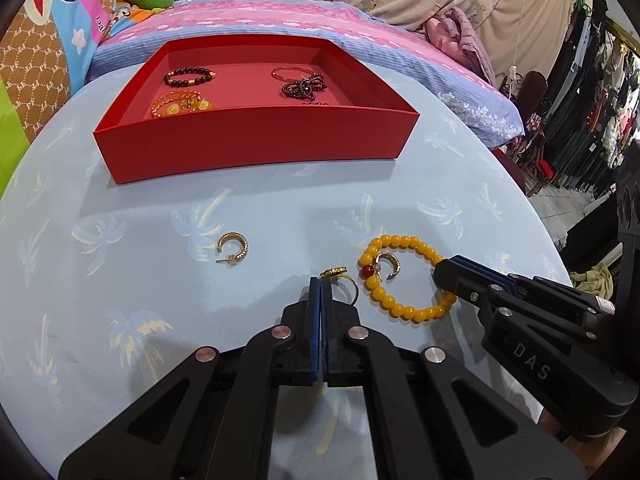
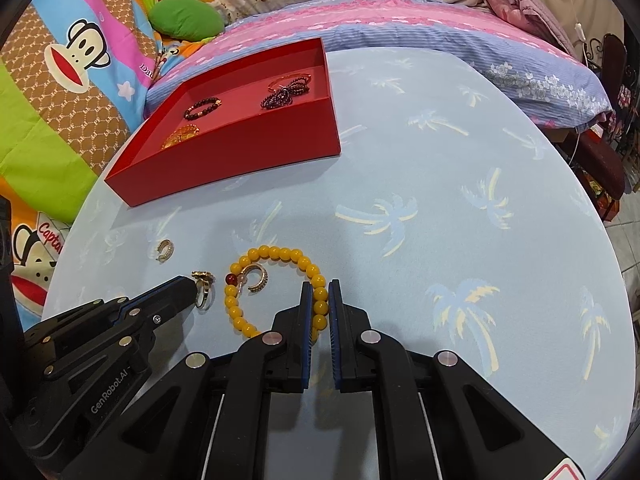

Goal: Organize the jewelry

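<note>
A red tray at the back of the table holds several bracelets, also in the right wrist view. My left gripper is shut on a gold ring, seen from the side in the right wrist view. My right gripper is shut on the right side of a yellow bead bracelet lying on the table, with the beads between its pads; it enters the left wrist view from the right. A gold hoop earring lies inside the bracelet. A second gold hoop earring lies to the left.
The round table has a light blue palm-print cloth. A bed with a pink and blue cover and pillows stands behind the tray. Clothes racks are at the far right.
</note>
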`<state>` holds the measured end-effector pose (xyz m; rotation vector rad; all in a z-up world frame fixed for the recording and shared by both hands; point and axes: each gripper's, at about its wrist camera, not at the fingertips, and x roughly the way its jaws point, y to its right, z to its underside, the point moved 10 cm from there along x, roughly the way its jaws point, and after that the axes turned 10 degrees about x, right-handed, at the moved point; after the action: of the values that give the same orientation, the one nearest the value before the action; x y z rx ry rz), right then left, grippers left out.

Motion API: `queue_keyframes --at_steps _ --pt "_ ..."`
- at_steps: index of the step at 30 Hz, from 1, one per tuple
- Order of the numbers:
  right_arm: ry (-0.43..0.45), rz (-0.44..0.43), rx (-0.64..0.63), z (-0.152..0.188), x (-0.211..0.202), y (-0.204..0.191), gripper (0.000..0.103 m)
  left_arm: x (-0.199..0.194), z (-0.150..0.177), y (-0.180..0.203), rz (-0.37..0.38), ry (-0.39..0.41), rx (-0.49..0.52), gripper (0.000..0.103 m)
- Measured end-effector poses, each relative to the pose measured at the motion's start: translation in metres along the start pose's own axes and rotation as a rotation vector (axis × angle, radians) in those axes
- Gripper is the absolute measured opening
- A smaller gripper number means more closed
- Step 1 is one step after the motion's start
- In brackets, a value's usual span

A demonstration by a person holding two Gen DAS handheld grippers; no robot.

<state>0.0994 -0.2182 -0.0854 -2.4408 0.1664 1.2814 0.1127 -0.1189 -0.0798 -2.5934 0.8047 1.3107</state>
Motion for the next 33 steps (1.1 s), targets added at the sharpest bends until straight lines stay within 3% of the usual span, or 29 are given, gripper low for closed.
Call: queue_keyframes --at_steps 7,12,20,23,33 --pt "0.004 0.000 0.005 0.001 -0.003 0.001 0.007 -0.008 -0.001 0.002 0.004 0.015 -0.004 0.002" --pt "0.004 -0.001 0.010 0.001 -0.004 0.003 0.007 -0.010 -0.006 0.009 -0.005 0.030 0.014 0.029" --pt "-0.001 -0.004 0.011 0.002 -0.002 0.004 0.007 0.006 -0.007 0.013 -0.029 0.015 0.044 0.027" --pt "-0.003 -0.007 0.012 0.002 -0.001 0.004 0.007 0.006 -0.008 0.014 -0.027 0.016 0.052 0.019" --pt "0.031 -0.037 0.006 -0.009 -0.018 -0.002 0.007 -0.010 -0.012 0.008 -0.014 0.034 0.032 0.019"
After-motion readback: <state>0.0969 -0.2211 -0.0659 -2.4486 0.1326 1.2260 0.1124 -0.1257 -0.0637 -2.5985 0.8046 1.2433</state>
